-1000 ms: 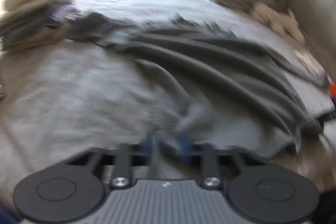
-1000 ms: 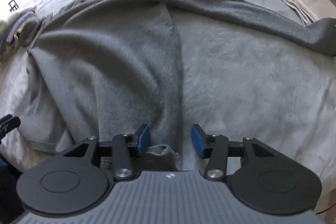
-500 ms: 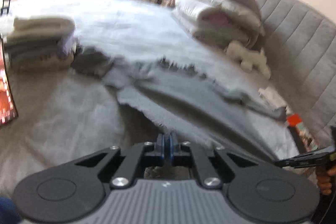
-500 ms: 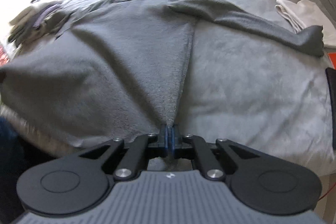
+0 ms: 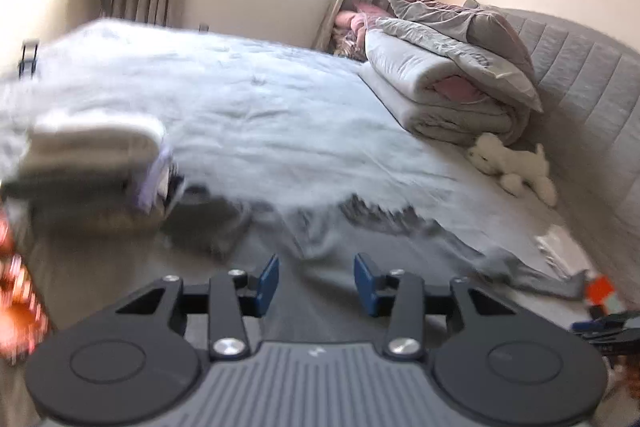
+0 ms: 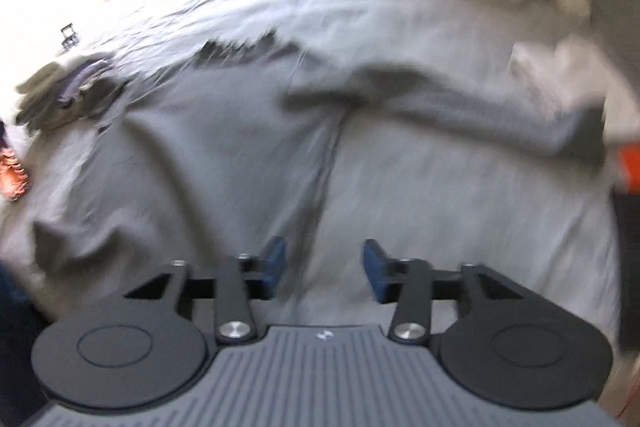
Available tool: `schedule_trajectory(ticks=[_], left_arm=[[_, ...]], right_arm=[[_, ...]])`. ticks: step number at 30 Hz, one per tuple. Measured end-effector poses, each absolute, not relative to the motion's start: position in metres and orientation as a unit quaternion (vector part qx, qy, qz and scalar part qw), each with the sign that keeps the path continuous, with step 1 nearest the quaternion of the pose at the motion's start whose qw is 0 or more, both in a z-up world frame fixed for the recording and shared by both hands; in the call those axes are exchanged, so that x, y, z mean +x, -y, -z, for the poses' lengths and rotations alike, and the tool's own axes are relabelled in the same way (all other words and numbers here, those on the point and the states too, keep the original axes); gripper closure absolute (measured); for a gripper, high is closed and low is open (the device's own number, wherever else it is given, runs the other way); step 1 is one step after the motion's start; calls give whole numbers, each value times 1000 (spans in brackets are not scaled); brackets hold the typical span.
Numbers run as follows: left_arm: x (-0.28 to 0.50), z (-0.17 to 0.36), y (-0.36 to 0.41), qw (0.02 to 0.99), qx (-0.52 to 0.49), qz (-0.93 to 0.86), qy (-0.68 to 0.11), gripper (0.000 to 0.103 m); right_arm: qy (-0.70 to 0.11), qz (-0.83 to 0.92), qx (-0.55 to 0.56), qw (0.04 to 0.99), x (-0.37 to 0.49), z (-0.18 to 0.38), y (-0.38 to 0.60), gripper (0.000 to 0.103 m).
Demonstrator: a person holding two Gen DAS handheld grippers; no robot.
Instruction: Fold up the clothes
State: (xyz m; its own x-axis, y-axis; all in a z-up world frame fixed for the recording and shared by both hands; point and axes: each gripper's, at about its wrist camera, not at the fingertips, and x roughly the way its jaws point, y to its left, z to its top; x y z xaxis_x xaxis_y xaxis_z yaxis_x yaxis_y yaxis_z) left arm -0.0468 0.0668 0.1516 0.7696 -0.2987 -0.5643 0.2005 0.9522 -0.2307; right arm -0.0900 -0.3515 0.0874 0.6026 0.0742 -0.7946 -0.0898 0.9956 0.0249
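Note:
A dark grey long-sleeved top (image 6: 208,155) lies spread on the light grey bed, one sleeve (image 6: 480,111) stretched to the right. In the left wrist view the same top (image 5: 360,239) lies just beyond the fingers. My left gripper (image 5: 316,283) hangs above its near edge, its jaws opening with no cloth between the blue pads. My right gripper (image 6: 324,269) is above the top's side seam; its jaws are opening too, and nothing is pinched between them. Both views are blurred by motion.
A stack of folded clothes (image 5: 96,155) sits at the left of the bed. Rolled bedding (image 5: 452,83) and a white plush toy (image 5: 516,163) lie near the padded headboard. A folded white cloth (image 6: 560,75) rests by the sleeve's end. Something orange (image 6: 630,167) is at the right edge.
Both grippers were shut on the top's near edge half a second ago; now both stand open and the cloth has dropped onto the bed. The left gripper has risen, showing more of the room.

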Motion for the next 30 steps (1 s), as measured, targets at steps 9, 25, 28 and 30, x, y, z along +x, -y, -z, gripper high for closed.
schedule_trajectory(ticks=[9,25,28,30], left_arm=[[29,-107,-36,931,-69,129,-335,61],[93,-52,-18,936,65,124,-322,42],[92,-38,-5,934,105,122,-320,47],[94,-28,3,927,126,125,-329,96]], right_arm=[[-421,-8,-85,903,-16,-77,357,53],[-394,4,-41,918,50,-53,340,53],[-417,10,-39,908,58,-37,336,54],[-422,5,-50,905,60,-29,331,78]])
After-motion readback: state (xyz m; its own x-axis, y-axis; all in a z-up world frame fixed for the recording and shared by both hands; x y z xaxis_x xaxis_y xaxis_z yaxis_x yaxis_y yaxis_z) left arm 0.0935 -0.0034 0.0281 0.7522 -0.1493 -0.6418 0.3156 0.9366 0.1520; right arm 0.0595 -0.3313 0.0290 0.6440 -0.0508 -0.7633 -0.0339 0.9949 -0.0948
